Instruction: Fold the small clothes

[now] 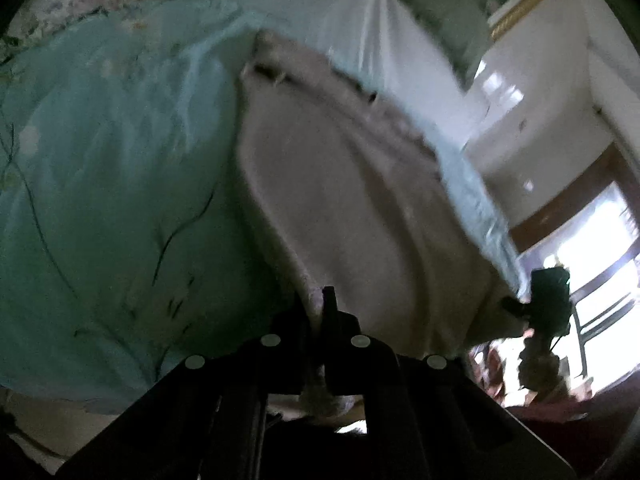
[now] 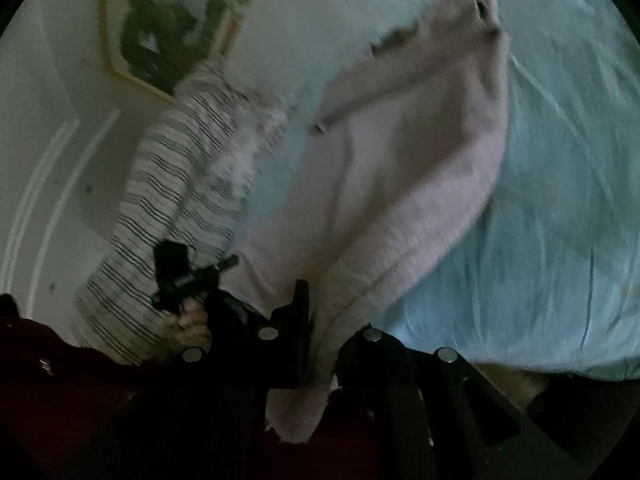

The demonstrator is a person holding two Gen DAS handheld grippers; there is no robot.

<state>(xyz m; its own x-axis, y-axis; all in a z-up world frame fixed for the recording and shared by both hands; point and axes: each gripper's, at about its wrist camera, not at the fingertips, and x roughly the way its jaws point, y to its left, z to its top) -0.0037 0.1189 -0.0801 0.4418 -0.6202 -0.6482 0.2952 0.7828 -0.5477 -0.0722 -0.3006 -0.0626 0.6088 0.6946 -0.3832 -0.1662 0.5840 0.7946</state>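
A pale pink fuzzy garment (image 1: 352, 200) lies stretched over a light green bed sheet (image 1: 100, 180). My left gripper (image 1: 318, 304) is shut on its near hem, cloth bunched between the black fingers. In the left wrist view the right gripper (image 1: 516, 306) pinches the garment's other near corner, at the right. In the right wrist view the same garment (image 2: 400, 160) runs away from my right gripper (image 2: 324, 320), which is shut on its thick hem. The left gripper (image 2: 228, 262) shows at the left there, a hand (image 2: 188, 326) holding it.
A striped pillow (image 2: 160, 200) lies at the bed's left side in the right wrist view. A framed picture (image 2: 152, 32) leans on the white wall behind. A bright window (image 1: 600, 260) and white wall stand beyond the bed edge. A dark red sleeve (image 2: 48, 360) is at lower left.
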